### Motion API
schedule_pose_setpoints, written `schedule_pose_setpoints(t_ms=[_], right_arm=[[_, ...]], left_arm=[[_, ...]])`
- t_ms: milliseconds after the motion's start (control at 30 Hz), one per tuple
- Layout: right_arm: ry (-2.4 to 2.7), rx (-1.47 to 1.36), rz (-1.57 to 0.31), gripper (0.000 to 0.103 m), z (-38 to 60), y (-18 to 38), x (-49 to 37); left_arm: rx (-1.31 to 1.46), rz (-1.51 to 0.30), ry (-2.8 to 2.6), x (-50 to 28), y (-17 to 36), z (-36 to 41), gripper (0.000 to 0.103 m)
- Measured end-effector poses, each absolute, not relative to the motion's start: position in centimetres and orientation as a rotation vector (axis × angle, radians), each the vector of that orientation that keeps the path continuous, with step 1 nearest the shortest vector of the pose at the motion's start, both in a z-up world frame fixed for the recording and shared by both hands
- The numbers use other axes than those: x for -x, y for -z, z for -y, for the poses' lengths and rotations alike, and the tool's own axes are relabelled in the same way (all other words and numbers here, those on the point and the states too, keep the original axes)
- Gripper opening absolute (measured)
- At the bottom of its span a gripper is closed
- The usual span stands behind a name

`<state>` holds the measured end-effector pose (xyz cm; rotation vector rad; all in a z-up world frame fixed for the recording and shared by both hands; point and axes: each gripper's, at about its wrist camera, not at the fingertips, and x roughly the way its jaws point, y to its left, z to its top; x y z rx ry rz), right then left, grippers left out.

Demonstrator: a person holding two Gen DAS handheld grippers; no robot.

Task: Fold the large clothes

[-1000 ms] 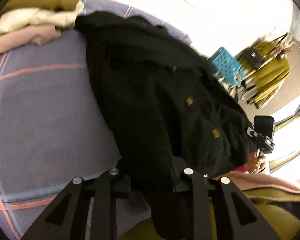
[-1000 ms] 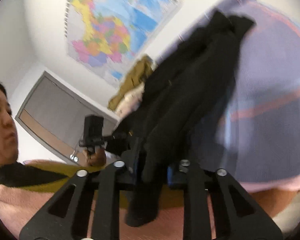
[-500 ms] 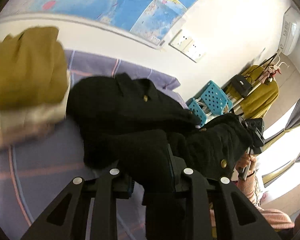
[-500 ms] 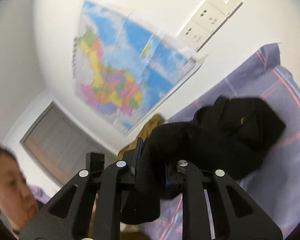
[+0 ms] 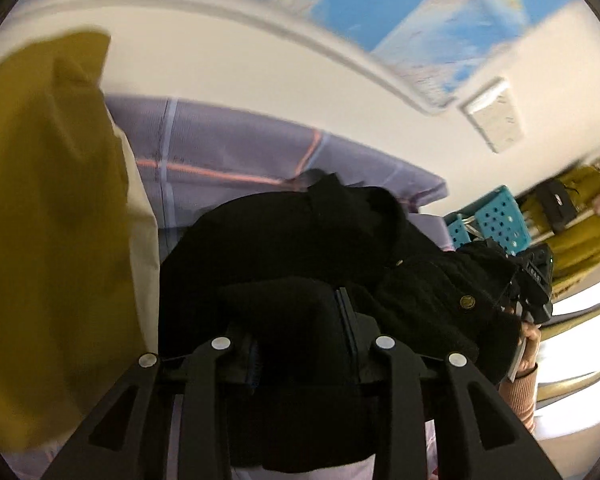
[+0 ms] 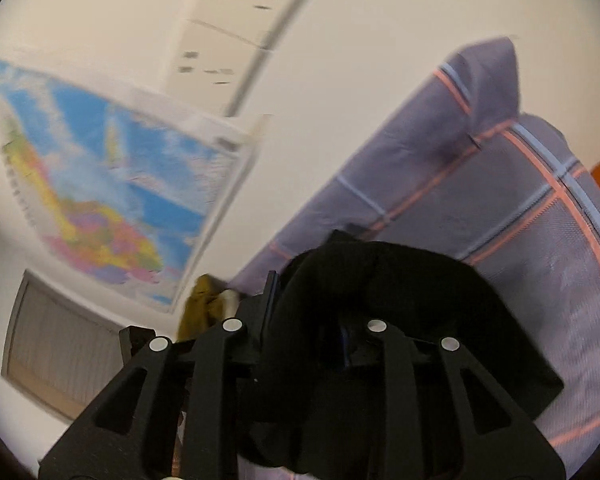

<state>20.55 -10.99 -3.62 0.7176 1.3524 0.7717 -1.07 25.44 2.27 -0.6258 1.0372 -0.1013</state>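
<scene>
A black coat with gold buttons lies bunched on a purple checked bedsheet. My left gripper is shut on a fold of the coat, which drapes over and hides its fingertips. My right gripper is shut on another fold of the same coat, held over the sheet near the wall. The right gripper also shows in the left wrist view at the coat's right end.
A mustard and cream pile of clothes sits close on the left. A map and wall sockets are on the wall behind the bed. Blue stools and a clothes rack stand at the right.
Both grippers have carried the coat's lower end up and forward over its upper part towards the wall. The coat went from spread long to doubled over. The clothes pile is now much closer.
</scene>
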Motion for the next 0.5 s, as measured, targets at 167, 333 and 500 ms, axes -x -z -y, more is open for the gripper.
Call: schedule_pose_setpoints(t_ms=[167,333,500], right_arm=[[-0.729,-0.713,-1.391,0.054,10.6,5.2,-21.2],[-0.759,-0.695,-1.238,0.087,11.2,1.9,-20.5],[-0.847,-0.505,-1.173,0.085,9.6,-0.6,-18.4]], left_arm=[[0.786,-1.054,0.123,-1.1,-0.2,-28.0,0.041],[0.817,-0.947,0.212,0.7,-1.7,-28.0,0.065],[0.784,-0.863,0.216,3.0,-2.7,-27.4,0.071]])
